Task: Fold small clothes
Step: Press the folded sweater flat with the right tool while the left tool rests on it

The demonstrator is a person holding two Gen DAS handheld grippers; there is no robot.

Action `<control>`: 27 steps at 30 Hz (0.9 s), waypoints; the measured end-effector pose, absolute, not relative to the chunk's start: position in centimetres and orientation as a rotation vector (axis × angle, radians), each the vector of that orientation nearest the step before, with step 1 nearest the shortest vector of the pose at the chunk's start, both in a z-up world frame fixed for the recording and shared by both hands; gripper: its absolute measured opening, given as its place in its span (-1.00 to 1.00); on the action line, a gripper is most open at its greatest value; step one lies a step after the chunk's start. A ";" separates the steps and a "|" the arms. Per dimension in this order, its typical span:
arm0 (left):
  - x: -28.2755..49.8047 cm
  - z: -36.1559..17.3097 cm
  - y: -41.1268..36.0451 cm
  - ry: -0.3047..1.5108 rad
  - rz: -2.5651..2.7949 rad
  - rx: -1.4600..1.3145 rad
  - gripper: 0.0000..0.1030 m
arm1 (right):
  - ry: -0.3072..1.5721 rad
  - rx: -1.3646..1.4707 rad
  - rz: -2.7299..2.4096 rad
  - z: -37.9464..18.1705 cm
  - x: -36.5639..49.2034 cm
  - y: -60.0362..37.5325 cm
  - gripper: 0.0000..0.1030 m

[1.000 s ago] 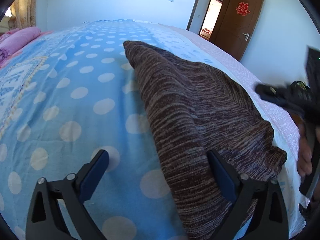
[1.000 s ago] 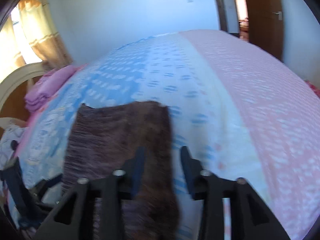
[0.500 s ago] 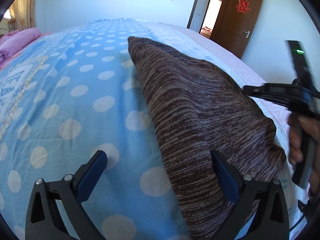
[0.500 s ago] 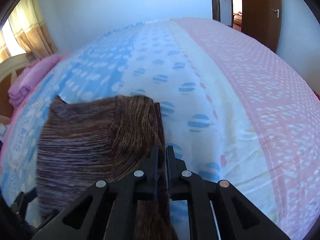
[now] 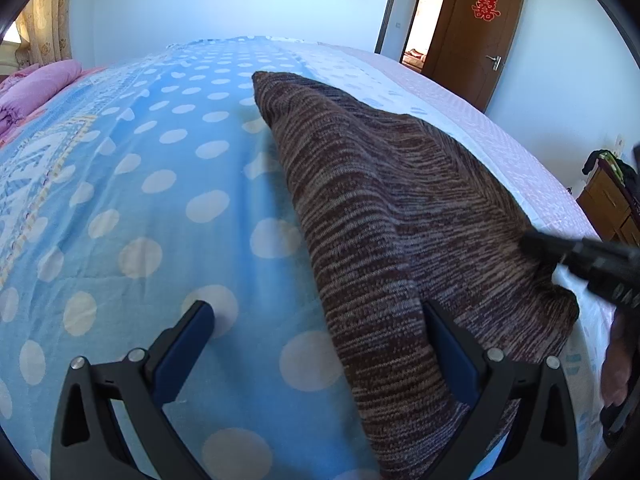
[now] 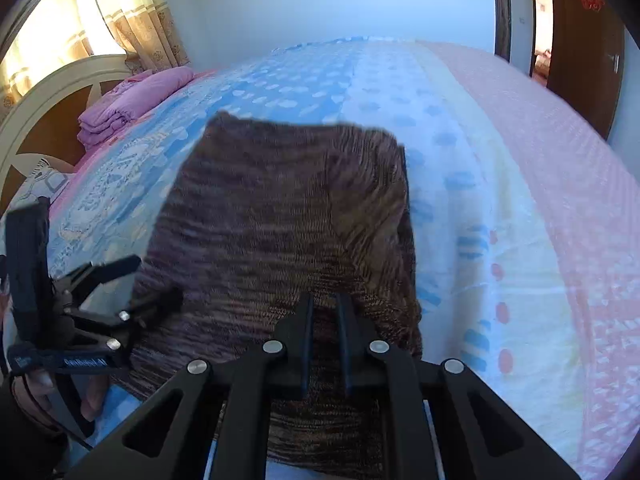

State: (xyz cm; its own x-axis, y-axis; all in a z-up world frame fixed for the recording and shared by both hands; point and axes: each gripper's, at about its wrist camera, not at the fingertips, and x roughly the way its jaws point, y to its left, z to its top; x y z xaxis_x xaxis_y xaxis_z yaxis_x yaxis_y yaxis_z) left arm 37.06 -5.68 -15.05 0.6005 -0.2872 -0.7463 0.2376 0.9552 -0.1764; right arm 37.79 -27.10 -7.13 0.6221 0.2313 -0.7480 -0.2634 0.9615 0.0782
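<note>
A brown striped knit garment (image 5: 384,208) lies on the bed's blue dotted sheet (image 5: 160,200). My left gripper (image 5: 316,320) stands open over its near left edge, one finger on the sheet and the other against the knit. In the right wrist view the garment (image 6: 280,216) fills the middle, and my right gripper (image 6: 323,308) is shut on a pinch of its right side, which is raised and drawn over toward the left. That gripper also shows in the left wrist view as the right gripper (image 5: 560,248), at the garment's right edge. The left gripper (image 6: 148,284) appears open at the garment's left side.
A folded pink quilt (image 6: 132,100) sits by the curved headboard (image 6: 52,112), with curtains (image 6: 132,12) behind. A brown door (image 5: 480,32) stands open at the far right, and a wooden cabinet (image 5: 608,200) is beside the bed. The sheet's pink band (image 6: 560,200) runs along the right.
My right gripper shut on the garment's right edge, then carried it leftward over the rest of the knit. The left gripper stayed open in place.
</note>
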 end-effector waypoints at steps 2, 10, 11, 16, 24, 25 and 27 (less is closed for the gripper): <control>37.1 -15.1 -5.7 0.876 -0.305 -0.061 1.00 | 0.811 -0.102 0.324 -5.7 38.5 -25.3 -0.77; 37.2 -15.1 -5.7 0.875 -0.304 -0.062 1.00 | 0.833 -0.109 0.414 -6.3 46.6 -18.5 -0.77; 37.2 -15.1 -5.6 0.875 -0.304 -0.062 1.00 | 0.852 -0.130 0.415 -6.9 47.3 -17.6 -0.77; 37.4 -15.2 -5.7 0.877 -0.300 -0.058 1.00 | 0.958 -0.169 0.334 -10.7 50.5 -15.7 -0.79; 37.4 -15.2 -5.2 0.871 -0.315 -0.083 1.00 | 0.925 0.006 0.418 -7.2 46.6 -22.2 -0.74; 37.3 -15.2 -5.1 0.870 -0.317 -0.087 1.00 | 0.909 0.048 0.418 -6.6 45.4 -24.2 -0.73; 37.2 -15.1 -5.0 0.868 -0.324 -0.096 1.00 | 0.896 0.110 0.389 -6.0 43.2 -27.6 -0.73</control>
State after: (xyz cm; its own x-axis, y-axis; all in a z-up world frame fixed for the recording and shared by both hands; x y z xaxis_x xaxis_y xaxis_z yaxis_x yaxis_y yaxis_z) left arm 37.19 -4.96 -15.14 0.6011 -0.3176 -0.7334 0.2400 0.9470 -0.2134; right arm 43.23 -27.64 -6.02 0.5600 0.3745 -0.7390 -0.2838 0.9248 0.2535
